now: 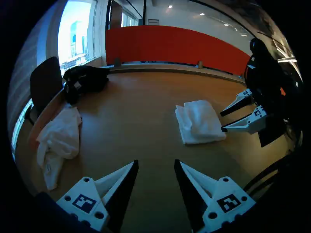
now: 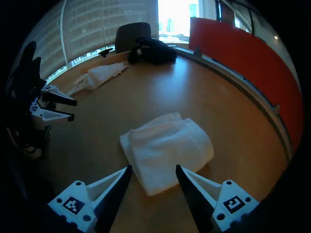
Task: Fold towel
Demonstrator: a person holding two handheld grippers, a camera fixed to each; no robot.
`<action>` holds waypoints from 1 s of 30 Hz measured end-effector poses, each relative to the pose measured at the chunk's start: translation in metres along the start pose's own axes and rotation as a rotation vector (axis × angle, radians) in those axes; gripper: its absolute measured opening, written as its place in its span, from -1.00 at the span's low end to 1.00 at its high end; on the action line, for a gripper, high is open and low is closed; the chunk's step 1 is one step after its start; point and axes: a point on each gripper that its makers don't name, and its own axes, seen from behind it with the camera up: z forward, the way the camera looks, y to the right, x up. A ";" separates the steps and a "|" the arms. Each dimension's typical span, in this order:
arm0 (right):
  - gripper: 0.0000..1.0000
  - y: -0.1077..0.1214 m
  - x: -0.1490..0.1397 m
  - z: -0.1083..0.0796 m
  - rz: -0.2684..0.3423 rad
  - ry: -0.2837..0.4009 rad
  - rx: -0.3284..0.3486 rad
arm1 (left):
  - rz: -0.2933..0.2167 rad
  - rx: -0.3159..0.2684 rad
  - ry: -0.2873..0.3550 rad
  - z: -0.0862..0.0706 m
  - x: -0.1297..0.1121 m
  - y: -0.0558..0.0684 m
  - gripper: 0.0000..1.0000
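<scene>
In the right gripper view, the right gripper [image 2: 154,167] is seen with its jaws moderately open and nothing held between them, the fingertips poised just short of the near edge of a white towel [image 2: 167,151]. This towel is laid on the wooden table [image 2: 225,101] as a compact, roughly rectangular bundle, already doubled over in several layers. It can be judged soft, light and limp. It would sag and come apart if lifted by a single layer, so a hold is best taken at a corner or along the thick folded edge, with all layers pinched together. In the left gripper view, the left gripper [image 1: 155,161] is likewise held open and empty above bare tabletop, well apart from the bundle. Farther off, a second white cloth [image 1: 58,139] is seen crumpled at the table's edge, part of it draped over the rim. It is probably as limp as the first and would need to be taken by two corners and spread flat before any fold is made. Beyond it a black bag [image 1: 85,79] is set on the table beside a dark chair [image 1: 44,79], and a red partition [image 1: 175,44] is stood along the far side.
</scene>
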 end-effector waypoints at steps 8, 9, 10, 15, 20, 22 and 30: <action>0.73 -0.001 -0.015 0.000 0.032 -0.008 -0.034 | 0.003 -0.003 0.000 0.001 0.000 -0.001 0.35; 0.73 -0.001 -0.017 0.000 0.034 -0.011 -0.037 | 0.004 -0.003 0.000 0.001 0.000 -0.001 0.35; 0.73 -0.002 -0.020 0.001 0.036 -0.015 -0.040 | 0.004 -0.004 -0.001 0.001 -0.001 -0.001 0.35; 0.73 -0.007 -0.032 0.004 0.049 -0.035 -0.049 | 0.004 -0.006 -0.002 0.001 -0.001 0.000 0.35; 0.72 -0.007 -0.040 0.007 0.064 -0.048 -0.062 | 0.004 -0.007 -0.002 0.001 -0.001 -0.001 0.34; 0.69 -0.007 -0.043 0.007 0.069 -0.054 -0.067 | 0.003 -0.007 -0.002 0.001 -0.002 -0.002 0.34; 0.26 -0.004 -0.053 0.007 0.098 -0.079 -0.079 | -0.002 -0.006 -0.002 -0.001 -0.002 -0.003 0.34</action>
